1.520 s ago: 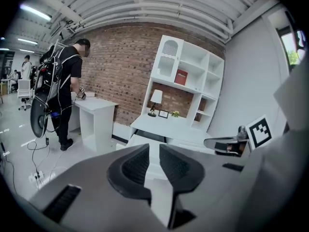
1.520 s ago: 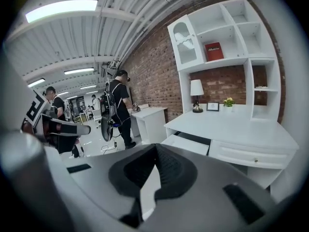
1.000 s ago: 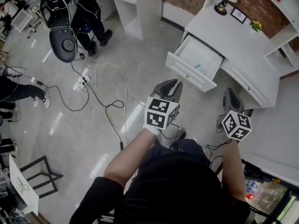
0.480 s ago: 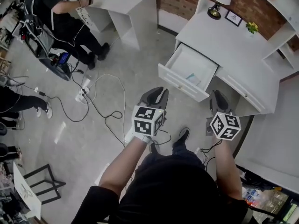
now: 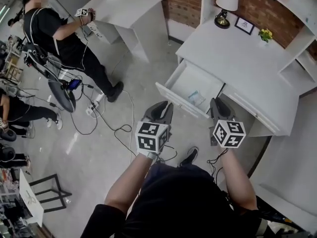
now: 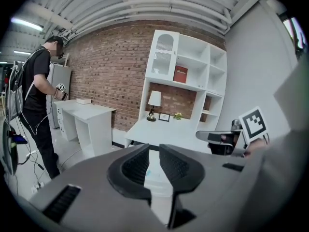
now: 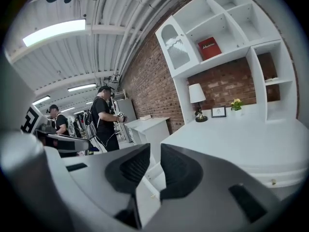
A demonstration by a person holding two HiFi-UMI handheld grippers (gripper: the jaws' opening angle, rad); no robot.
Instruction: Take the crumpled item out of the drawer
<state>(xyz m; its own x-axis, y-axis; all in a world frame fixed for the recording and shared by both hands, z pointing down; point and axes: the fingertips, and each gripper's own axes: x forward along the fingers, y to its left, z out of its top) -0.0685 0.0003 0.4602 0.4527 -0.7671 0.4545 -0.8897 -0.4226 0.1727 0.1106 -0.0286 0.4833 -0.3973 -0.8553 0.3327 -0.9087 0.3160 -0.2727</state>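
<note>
Plainly, the crumpled item [image 5: 194, 99] lies in the drawer [image 5: 174, 96], ahead of the empty, spread right gripper [image 5: 218, 108].

Bright even light, ceiling tube [image 7: 54, 31] glaring, fisheye gripper views, dark vignetted corners

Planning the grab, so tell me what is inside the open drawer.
In the drawer, one small pale crumpled item lies near the front on an otherwise bare white bottom. The drawer's back end runs under the desk, so anything there is hidden.

Pale crumpled item [image 5: 194, 99] inside open drawer [image 5: 174, 96]
</note>
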